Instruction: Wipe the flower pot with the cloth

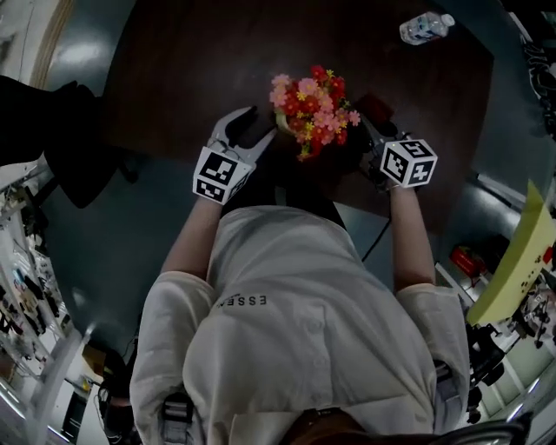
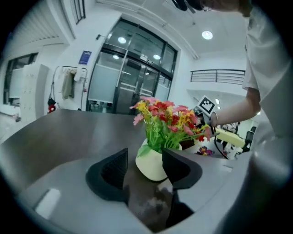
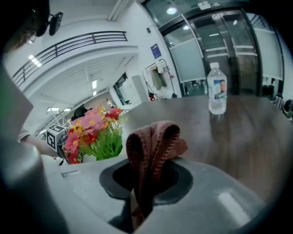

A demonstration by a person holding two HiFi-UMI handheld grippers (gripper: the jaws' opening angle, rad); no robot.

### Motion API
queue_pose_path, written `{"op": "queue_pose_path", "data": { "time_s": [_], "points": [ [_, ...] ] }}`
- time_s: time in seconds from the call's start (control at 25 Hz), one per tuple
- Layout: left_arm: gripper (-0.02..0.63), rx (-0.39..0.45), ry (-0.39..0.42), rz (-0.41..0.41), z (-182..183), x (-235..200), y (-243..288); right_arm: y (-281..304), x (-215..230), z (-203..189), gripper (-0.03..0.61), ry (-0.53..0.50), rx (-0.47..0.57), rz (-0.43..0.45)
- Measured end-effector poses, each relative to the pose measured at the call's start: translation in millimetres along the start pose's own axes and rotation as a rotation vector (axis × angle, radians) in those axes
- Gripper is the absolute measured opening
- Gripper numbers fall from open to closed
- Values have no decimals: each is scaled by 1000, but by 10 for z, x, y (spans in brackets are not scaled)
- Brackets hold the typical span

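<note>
The cloth is clamped in the right tongs, near the pot. The left tongs are parted at the pot, with no grip seen. Wiping is judged not yet begun.

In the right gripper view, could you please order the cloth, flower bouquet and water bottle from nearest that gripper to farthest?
1. Brown knitted cloth, clamped in its fingers.
2. Red-and-pink artificial flower bouquet, left.
3. Clear plastic water bottle, far right.

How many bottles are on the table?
1. The bottle stands near the table's far right corner, away from the flowers. The person's body hides the near edge.
</note>
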State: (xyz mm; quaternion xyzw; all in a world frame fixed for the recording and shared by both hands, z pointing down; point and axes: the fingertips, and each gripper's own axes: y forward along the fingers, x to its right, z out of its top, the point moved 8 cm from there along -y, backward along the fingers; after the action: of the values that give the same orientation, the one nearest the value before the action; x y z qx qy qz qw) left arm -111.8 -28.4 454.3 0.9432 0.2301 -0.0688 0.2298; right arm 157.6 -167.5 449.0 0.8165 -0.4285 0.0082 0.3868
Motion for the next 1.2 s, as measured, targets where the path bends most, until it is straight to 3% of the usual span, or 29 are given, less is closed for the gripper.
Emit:
{"op": "queue_pose_path", "data": {
  "time_s": [0.12, 0.24, 0.32, 0.48, 0.64, 0.84, 1.04, 1.2],
  "points": [
    [262, -67, 112, -111, -92, -63, 115, -93, -274, -434, 49, 147, 41, -95],
    [391, -97, 162, -212, -172, -73, 248, 1, -470, -639, 49, 229, 65, -118],
    [433, -111, 206, -273, -188, -79, 324, 90, -556, -679, 49, 242, 74, -125],
    [419, -142, 320, -364, -188, -97, 520, 210, -601, -703, 49, 241, 81, -159],
    [556, -154, 405, -452, -227, -59, 689, 265, -590, -716, 49, 243, 68, -171],
    [592, -121, 512, -573, -306, 76, 860, 305, -569, -715, 49, 252, 64, -144],
    [598, -57, 449, -636, -216, 92, 1016, 340, -515, -748, 49, 290, 93, -111],
    [601, -148, 440, -677, -205, 168, 1125, 340, -515, -759, 49, 269, 99, -86]
  ]
}}
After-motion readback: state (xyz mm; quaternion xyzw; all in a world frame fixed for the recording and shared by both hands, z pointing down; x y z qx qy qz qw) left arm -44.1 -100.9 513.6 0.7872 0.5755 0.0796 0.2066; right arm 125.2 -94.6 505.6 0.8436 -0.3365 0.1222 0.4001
